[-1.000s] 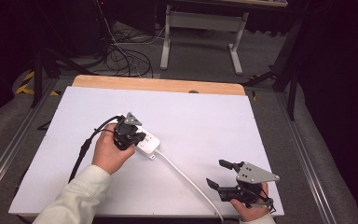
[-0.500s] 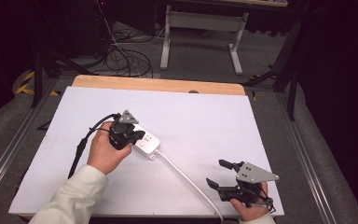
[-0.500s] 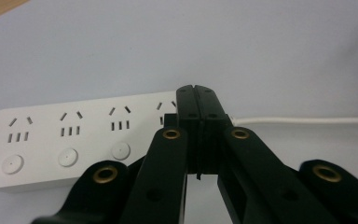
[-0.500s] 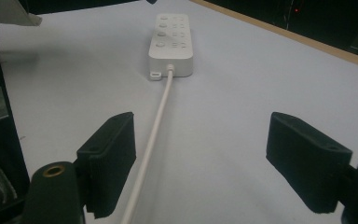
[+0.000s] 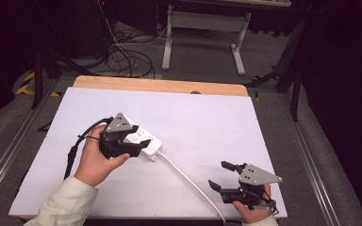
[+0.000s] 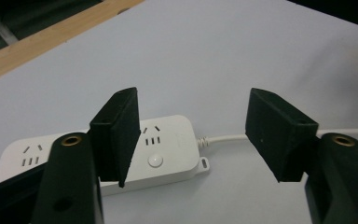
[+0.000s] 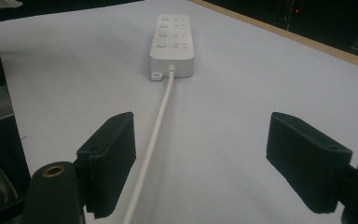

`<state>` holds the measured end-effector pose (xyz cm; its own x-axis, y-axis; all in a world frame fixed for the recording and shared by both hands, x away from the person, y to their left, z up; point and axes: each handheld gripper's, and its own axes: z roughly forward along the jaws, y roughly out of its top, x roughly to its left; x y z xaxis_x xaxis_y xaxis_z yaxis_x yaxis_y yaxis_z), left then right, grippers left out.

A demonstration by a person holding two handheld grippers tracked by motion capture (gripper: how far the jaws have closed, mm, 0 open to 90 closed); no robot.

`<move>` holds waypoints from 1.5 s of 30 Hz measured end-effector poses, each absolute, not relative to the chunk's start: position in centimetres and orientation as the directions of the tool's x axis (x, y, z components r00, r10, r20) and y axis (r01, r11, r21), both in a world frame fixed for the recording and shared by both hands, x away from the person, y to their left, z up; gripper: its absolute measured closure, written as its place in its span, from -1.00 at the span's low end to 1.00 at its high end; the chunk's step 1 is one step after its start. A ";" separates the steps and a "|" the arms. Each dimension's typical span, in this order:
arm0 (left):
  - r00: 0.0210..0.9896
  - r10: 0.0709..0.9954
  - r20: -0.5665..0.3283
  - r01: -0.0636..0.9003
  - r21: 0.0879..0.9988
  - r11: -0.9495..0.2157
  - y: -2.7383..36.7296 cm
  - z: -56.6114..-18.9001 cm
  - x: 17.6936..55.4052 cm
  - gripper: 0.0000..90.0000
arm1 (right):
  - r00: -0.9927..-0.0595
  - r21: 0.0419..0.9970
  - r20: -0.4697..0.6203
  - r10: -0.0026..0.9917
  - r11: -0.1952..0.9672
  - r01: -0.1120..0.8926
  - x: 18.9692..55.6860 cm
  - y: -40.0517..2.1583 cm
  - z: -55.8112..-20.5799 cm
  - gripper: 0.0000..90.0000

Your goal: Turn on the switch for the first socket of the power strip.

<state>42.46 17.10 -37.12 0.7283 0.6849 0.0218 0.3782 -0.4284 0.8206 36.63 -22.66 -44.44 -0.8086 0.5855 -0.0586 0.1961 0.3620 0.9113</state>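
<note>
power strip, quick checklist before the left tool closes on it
1. Left tool open: ok.
2. Power strip between its jaws: not ok; the strip sits lower left, behind the left jaw.
3. Strip flat on the white board: ok.
4. Cord running slack towards the table's near edge: ok.
5. Right tool open and well away from the strip: ok.
6. Far plug end of the cord: cannot tell.
</note>
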 end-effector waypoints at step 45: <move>0.690 0.719 0.089 0.239 0.909 -0.341 28.5 -44.7 33.8 -0.81 | -0.807 0.911 -0.059 0.587 0.363 0.197 36.6 -22.6 -44.5 -0.46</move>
